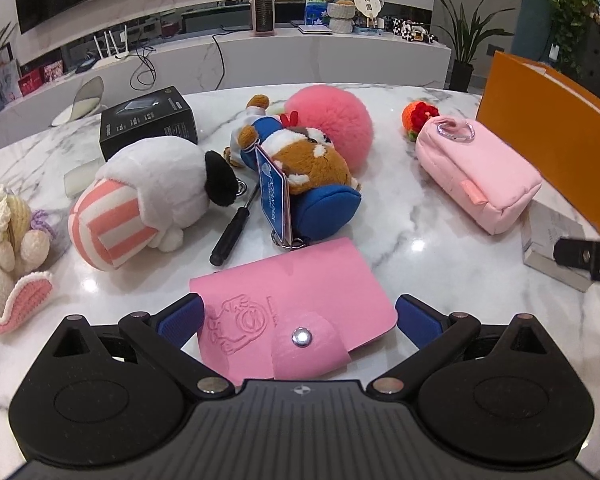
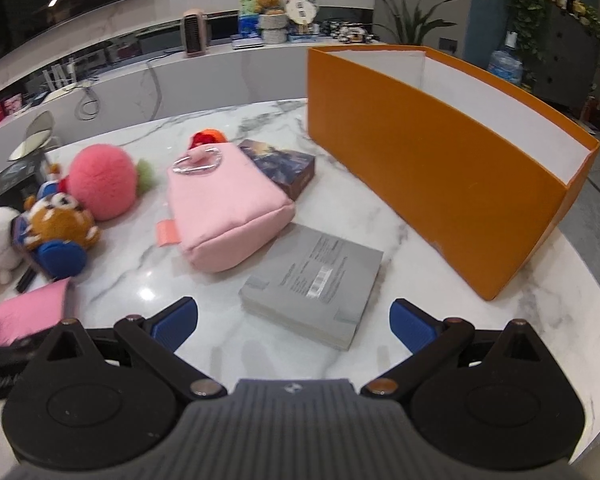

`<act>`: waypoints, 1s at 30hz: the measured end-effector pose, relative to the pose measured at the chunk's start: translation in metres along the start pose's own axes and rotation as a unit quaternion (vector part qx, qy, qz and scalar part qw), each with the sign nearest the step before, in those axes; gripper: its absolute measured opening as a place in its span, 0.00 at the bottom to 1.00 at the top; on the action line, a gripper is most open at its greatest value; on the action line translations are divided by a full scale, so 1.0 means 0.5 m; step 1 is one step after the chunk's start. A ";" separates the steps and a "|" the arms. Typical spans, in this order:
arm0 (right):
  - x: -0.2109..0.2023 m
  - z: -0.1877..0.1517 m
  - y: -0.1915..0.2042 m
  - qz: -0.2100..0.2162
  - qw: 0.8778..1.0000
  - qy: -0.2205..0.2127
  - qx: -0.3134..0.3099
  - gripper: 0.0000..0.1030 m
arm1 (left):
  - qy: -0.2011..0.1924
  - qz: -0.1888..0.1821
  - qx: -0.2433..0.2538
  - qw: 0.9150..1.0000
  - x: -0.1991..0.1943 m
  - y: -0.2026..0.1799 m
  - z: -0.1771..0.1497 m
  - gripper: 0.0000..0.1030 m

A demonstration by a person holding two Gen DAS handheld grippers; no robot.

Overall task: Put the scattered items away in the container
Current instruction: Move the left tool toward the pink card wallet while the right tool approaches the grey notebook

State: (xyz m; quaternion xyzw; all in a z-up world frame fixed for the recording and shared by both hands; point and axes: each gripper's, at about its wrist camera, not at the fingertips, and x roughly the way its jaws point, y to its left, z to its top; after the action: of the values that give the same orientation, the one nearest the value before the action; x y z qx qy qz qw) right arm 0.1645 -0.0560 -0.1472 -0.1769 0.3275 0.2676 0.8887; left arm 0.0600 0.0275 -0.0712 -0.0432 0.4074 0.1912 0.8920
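Left tongs (image 1: 298,318) spread wide, blue pads either side of the pink card wallet (image 1: 292,308) lying flat on the marble counter (image 1: 420,216), not yet pinching it. Right tongs (image 2: 294,316) gape released too, low over the grey booklet box (image 2: 314,284). Beyond it sits the pink pouch (image 2: 228,216), with plush toys (image 1: 300,156) clustered to its left. The orange container (image 2: 440,172) stands open at the right, well apart from the wallet.

The right claw (image 2: 294,320) (jaws wide) hovers over a grey box (image 2: 316,280) beside the orange container (image 2: 440,168).
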 end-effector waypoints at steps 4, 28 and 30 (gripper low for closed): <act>0.030 0.004 0.008 -0.025 1.000 0.001 0.006 1.00 | -0.017 0.010 -0.013 1.000 0.002 -0.004 -0.007 1.00; 0.102 -0.004 0.039 -0.057 0.998 0.012 0.015 1.00 | -0.015 0.095 -0.012 0.995 0.005 -0.003 -0.021 1.00; 0.104 -0.003 0.040 -0.058 0.998 0.012 0.017 1.00 | -0.012 0.100 -0.018 0.995 0.008 -0.004 -0.022 1.00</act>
State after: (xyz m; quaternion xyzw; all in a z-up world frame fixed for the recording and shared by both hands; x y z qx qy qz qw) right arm 0.1852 -0.0221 -0.1862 -0.1838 0.3322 0.2078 0.9015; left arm 0.0554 0.0242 -0.0814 -0.0164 0.3955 0.2870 0.8723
